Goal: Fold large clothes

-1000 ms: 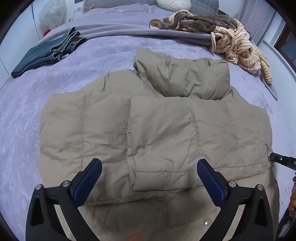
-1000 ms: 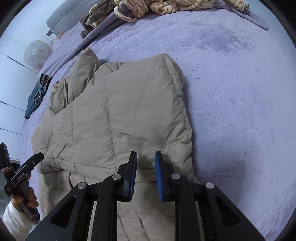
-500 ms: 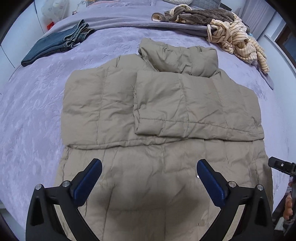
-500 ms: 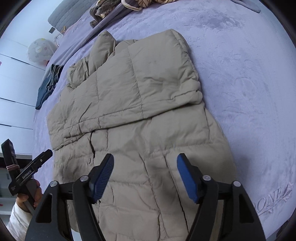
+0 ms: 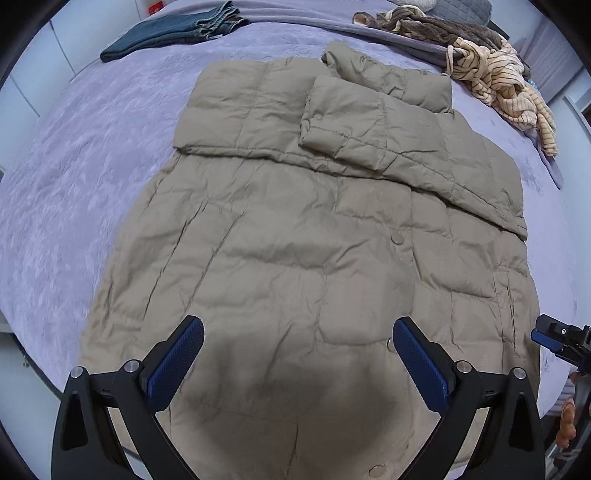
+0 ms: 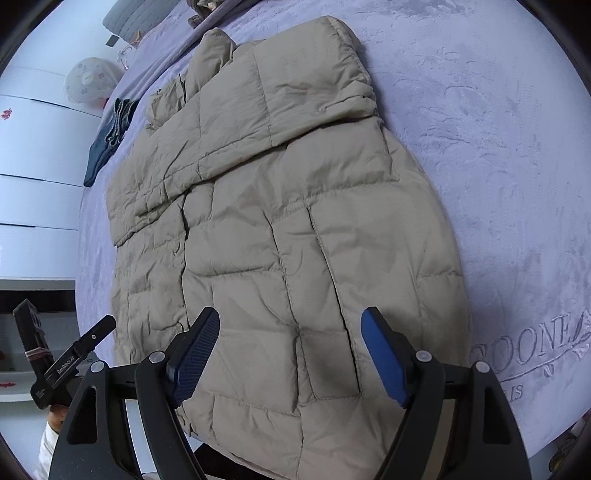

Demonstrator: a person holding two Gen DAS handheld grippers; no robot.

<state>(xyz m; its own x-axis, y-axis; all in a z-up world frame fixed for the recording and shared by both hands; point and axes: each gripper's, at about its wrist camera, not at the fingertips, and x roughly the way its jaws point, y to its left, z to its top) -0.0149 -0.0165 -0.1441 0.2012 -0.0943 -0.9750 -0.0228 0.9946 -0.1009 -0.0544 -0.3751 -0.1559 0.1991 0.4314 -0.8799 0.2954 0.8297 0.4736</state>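
Two views differ: the left wrist alone shows a striped sweater (image 5: 506,77) at 2 o'clock, the right wrist alone stitched lettering (image 6: 532,343) on the bed (image 6: 498,147). A khaki quilted puffer jacket (image 5: 295,236) lies flat mid-bed, sleeves folded across. Left claw (image 5: 297,354) and right claw (image 6: 290,350) gape wide, gripping nothing; the right one's jaws have just parted

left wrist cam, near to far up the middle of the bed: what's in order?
Left gripper → open lower body of the puffer coat → folded-in sleeves → collar → grey blanket edge.
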